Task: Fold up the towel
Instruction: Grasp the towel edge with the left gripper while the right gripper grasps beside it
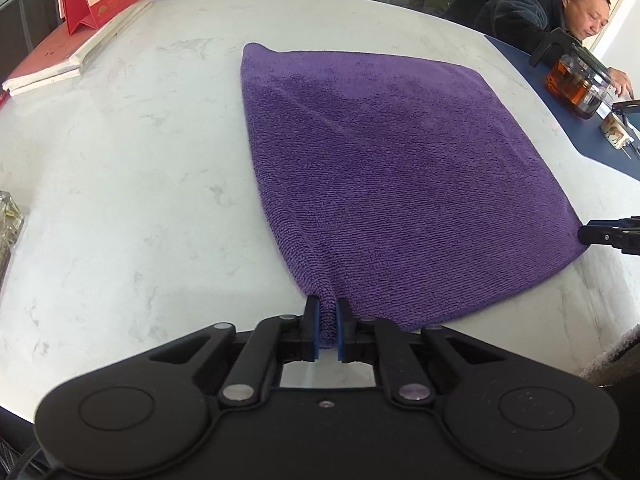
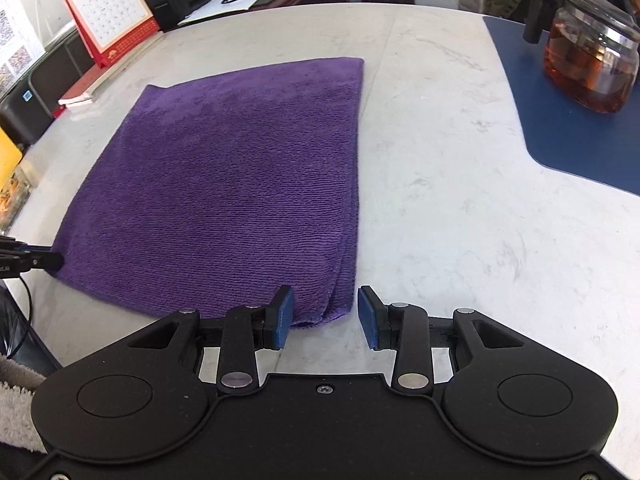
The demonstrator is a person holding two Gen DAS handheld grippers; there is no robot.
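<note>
One calendar [image 2: 110, 12] (print unreadable)

The towel [image 2: 224, 184] lies flat on the table [image 2: 440, 208], its near left corner pinched between the pads of the left gripper [image 1: 328, 320] and its near right corner between the spread fingers of the right gripper [image 2: 325, 312], the pads clear of the cloth. Behind and left of the towel a desk calendar [image 2: 110, 12] stands on a flat stack of books [image 1: 60, 56]. To the towel's right, well apart from it, a mat [image 2: 568, 120] lies on the table with a glass teapot [image 2: 592, 60] on it, and a person [image 1: 560, 16] sits behind it.
</note>
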